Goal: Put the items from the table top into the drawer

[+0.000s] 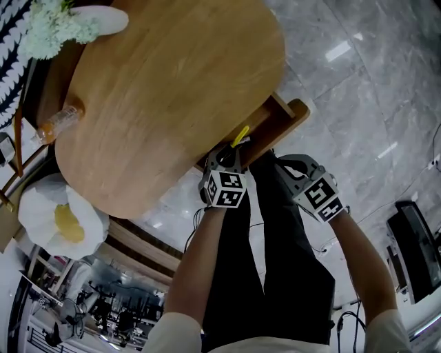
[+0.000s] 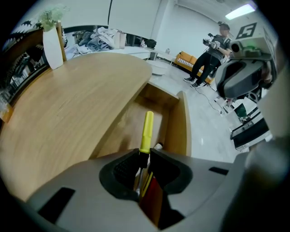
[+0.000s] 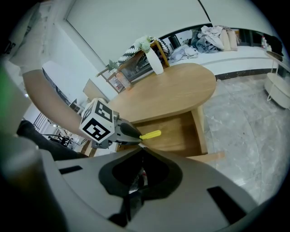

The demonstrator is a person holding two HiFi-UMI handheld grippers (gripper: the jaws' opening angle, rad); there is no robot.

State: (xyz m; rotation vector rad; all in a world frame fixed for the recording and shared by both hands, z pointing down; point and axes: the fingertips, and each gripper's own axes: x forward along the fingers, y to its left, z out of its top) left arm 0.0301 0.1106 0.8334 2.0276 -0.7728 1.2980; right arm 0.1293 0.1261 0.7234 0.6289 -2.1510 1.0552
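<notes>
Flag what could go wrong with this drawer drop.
1. The left hand-held gripper pinches the yellow marker by one end only; it might pivot or slip out early.
2. The marker juts far past the jaws, over the open drawer; it could strike the drawer wall or the tabletop edge on the way in.

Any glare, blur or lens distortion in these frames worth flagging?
Head view: bright glare streaks on the marble floor; tabletop evenly lit. Left gripper view: strong fisheye, dark corners, ceiling light blown out, yellow pen in focus. Right gripper view: same fisheye, tabletop edge bowed.
</notes>
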